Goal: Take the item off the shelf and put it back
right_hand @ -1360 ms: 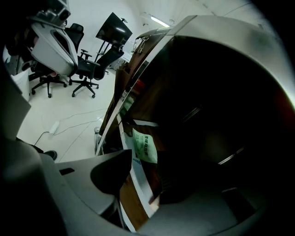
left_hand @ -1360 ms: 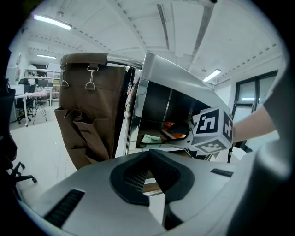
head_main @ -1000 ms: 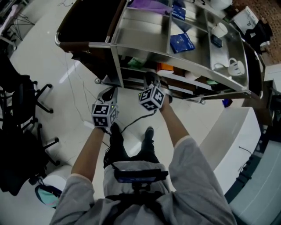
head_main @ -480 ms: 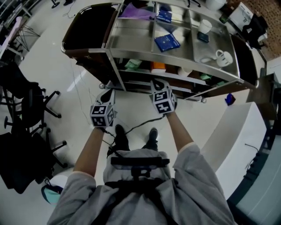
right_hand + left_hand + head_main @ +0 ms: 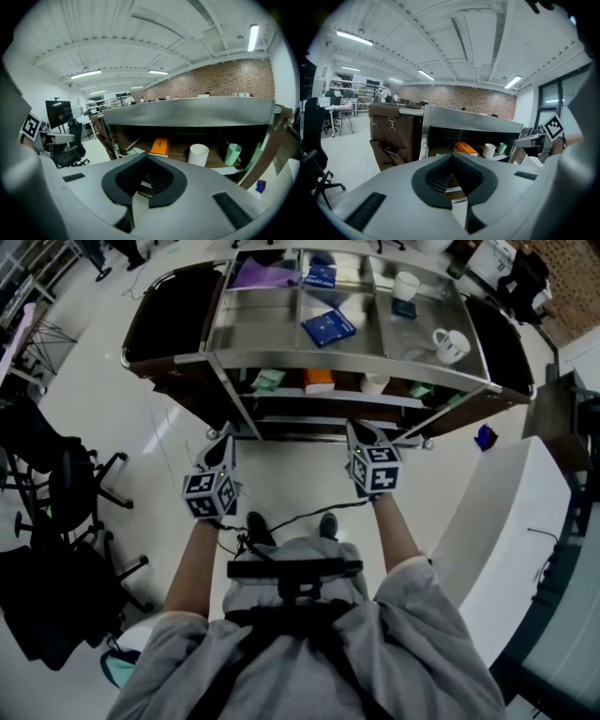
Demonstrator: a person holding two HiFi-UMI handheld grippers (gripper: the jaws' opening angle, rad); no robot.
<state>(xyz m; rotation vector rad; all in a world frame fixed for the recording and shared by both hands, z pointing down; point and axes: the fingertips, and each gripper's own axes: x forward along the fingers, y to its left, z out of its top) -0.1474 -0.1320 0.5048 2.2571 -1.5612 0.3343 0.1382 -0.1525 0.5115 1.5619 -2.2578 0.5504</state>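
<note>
The pale glossy floor (image 5: 112,409) fills most of the head view, and on it stands a wide steel shelf unit (image 5: 281,356) with a partitioned top and a lower shelf (image 5: 328,399) beneath. A white desk (image 5: 497,512) runs along the right, and black office chairs (image 5: 56,484) stand at the left. The person (image 5: 300,652), in grey sleeves, faces the unit with both arms stretched forward. The left hand-held gripper (image 5: 228,435) is clenched with nothing between its jaws and is held clear of the unit's left front corner. The right hand-held gripper (image 5: 357,428) is likewise clenched and empty, just in front of the lower shelf and touching nothing. A blue book (image 5: 328,326) lies in a middle compartment of the top, with a purple sheet (image 5: 265,274) far left, a white mug (image 5: 451,344) at the right and a white cup (image 5: 406,285) behind it. The orange box (image 5: 319,381) lies flat on the lower shelf, apart from both grippers, between a green packet (image 5: 267,381) on its left and a white paper cup (image 5: 374,383) on its right. A small green cup (image 5: 233,153) stands further right.
</note>
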